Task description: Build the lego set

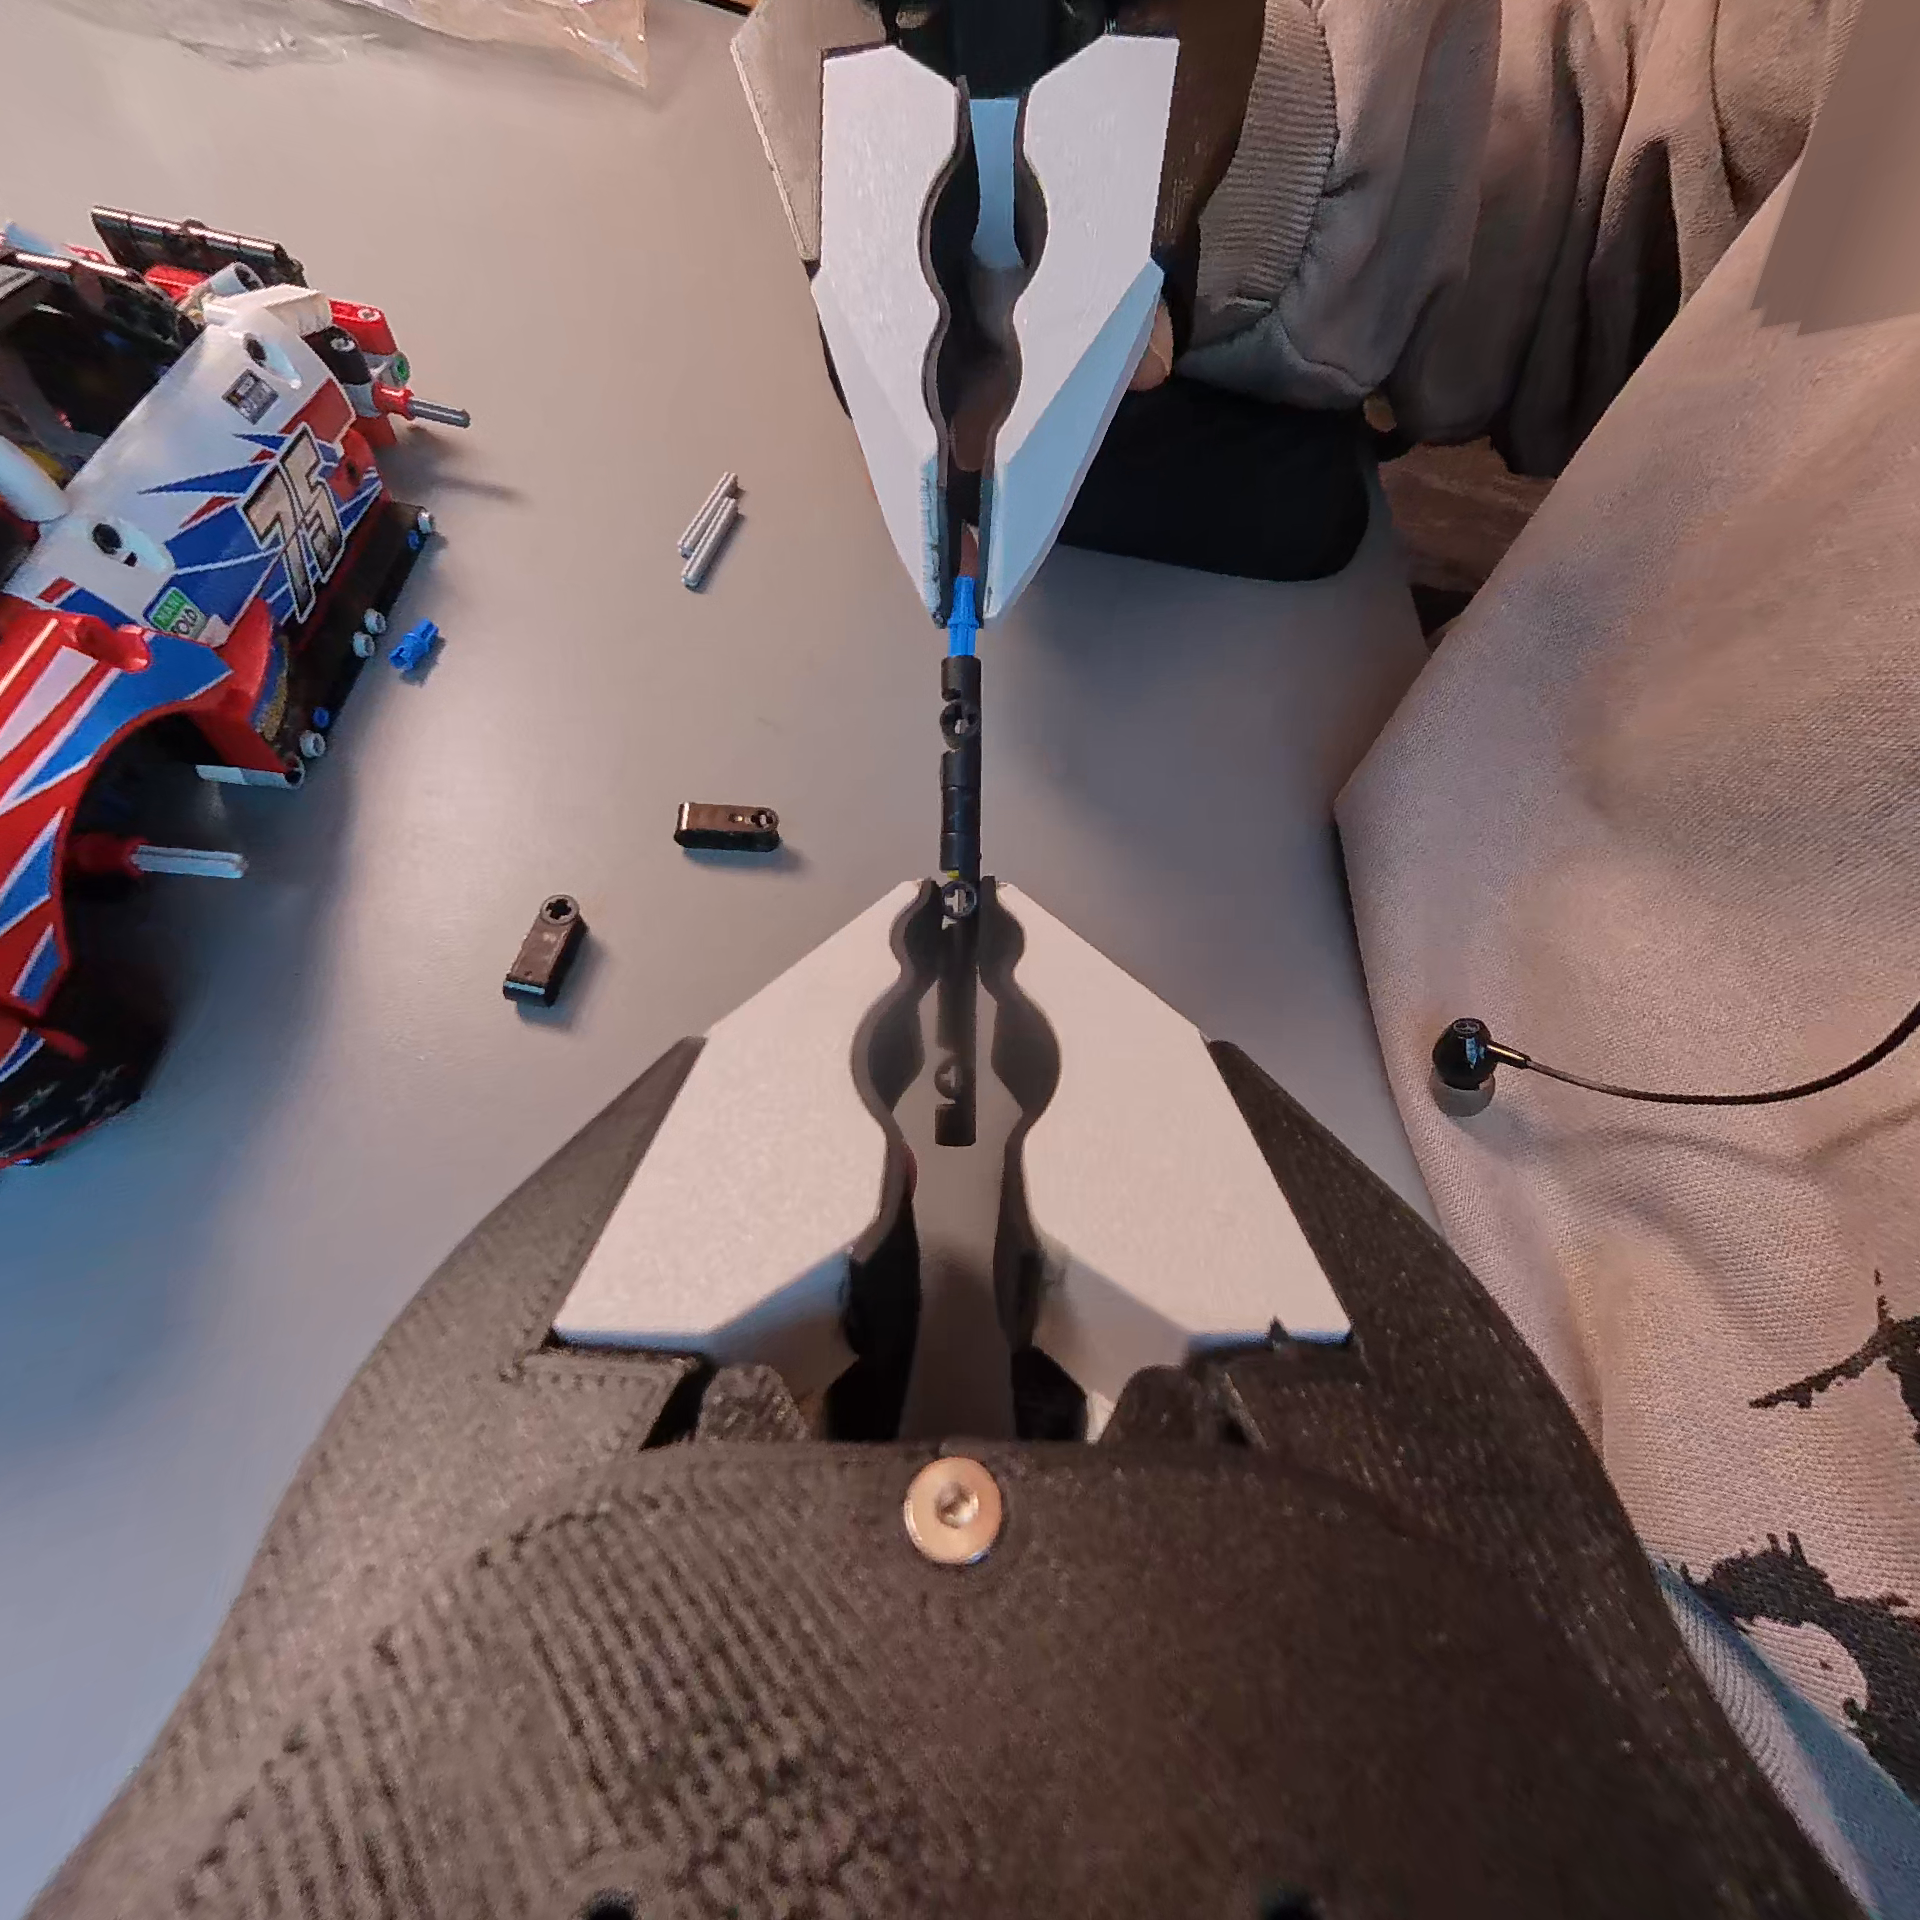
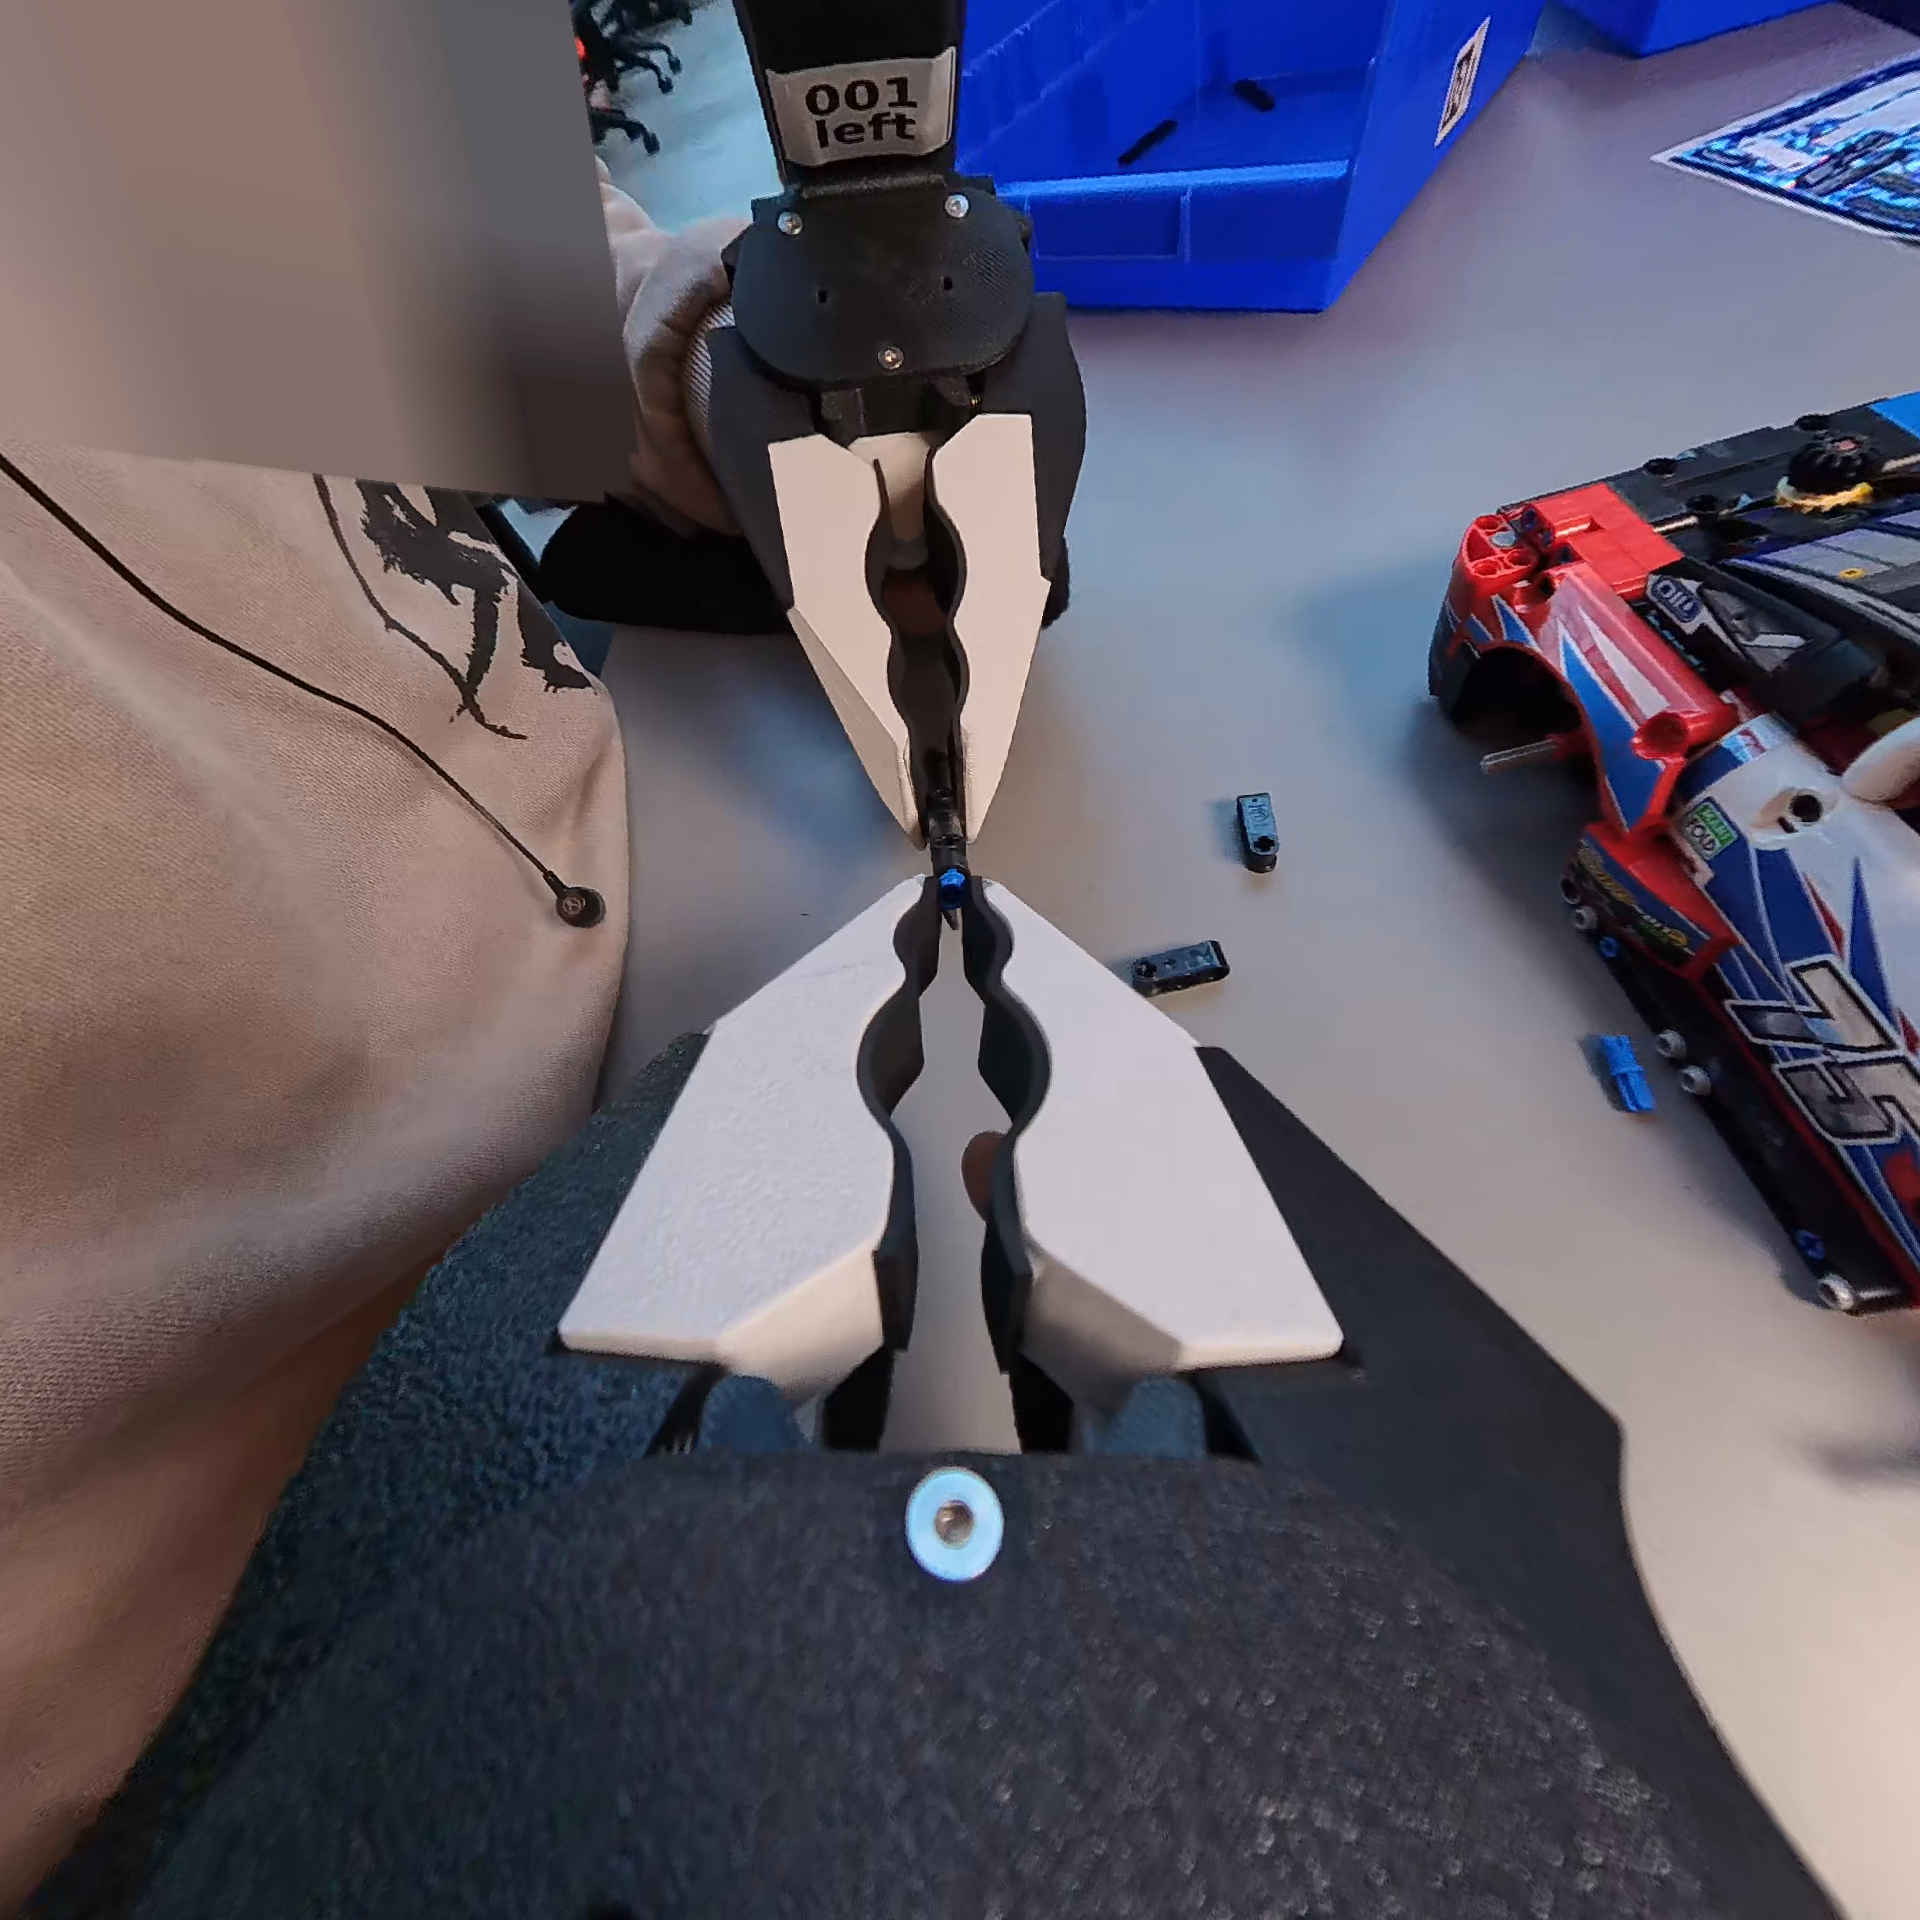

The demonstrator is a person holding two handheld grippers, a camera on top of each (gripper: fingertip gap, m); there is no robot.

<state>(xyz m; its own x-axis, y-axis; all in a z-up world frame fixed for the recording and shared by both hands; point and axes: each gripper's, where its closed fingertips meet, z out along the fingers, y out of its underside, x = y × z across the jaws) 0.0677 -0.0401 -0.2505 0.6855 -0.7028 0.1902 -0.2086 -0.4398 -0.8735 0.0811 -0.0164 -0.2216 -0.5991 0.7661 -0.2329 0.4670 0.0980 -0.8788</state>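
Car model (image 1: 177,582): left on the grey table (image 1: 623,343); red, white and blue stickered panels, printed marks left unread.
Loose parts: grey axles (image 1: 711,528), blue pin (image 1: 414,642), two black connectors (image 1: 727,825) beside the car.
Left gripper (image 1: 958,900): pinching the black axle assembly (image 1: 960,769); white label on its body.
Right gripper (image 2: 952,889): fingertips nipped on the blue pin tip (image 1: 962,605).
Far right: blue bin (image 2: 1226,156), printed sheet (image 2: 1808,145).

Pretty even, soft indoor light in both views, nothing blown out. The loose bits throw short fuzzy shadows on the bench (image 1: 582,260). Heavy fisheye bend toward the edges. The car (image 2: 1756,935) smears a little at the right wrist view's right border; the centre's sharp.
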